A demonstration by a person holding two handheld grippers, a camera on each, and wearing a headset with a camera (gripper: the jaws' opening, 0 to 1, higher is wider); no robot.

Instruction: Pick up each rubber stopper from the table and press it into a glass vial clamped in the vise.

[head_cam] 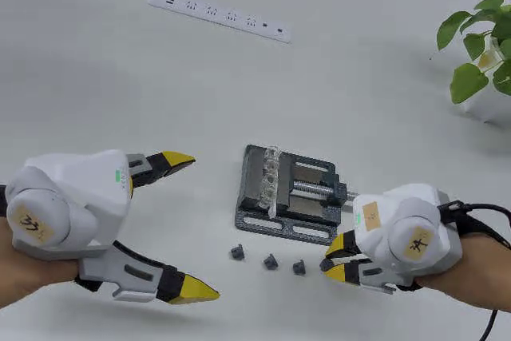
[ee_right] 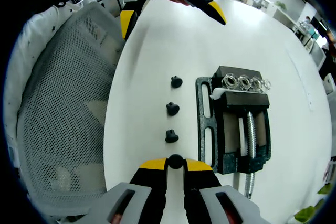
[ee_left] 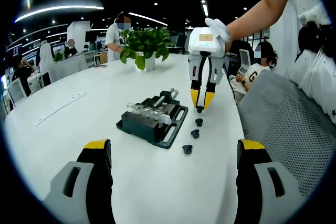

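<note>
The right gripper (head_cam: 330, 259) sits low by the tabletop's near edge, its yellow-tipped jaws pinched on a dark rubber stopper (ee_right: 175, 161). The left gripper (head_cam: 204, 227) hangs level above the surface, jaws spread wide. Three more knobbed stoppers (head_cam: 271, 261) lie in a row on the smooth white tabletop (head_cam: 120, 93), between that edge and the dark metal vise (head_cam: 291, 197). The vise clamps a line of clear glass vials (head_cam: 270, 177). Open surface runs from the vise to a white power strip (head_cam: 219, 15) toward the far edge.

Stickers (head_cam: 32, 225) on left tongs (head_cam: 205, 227) and right tongs (head_cam: 327, 267): unreadable.
</note>
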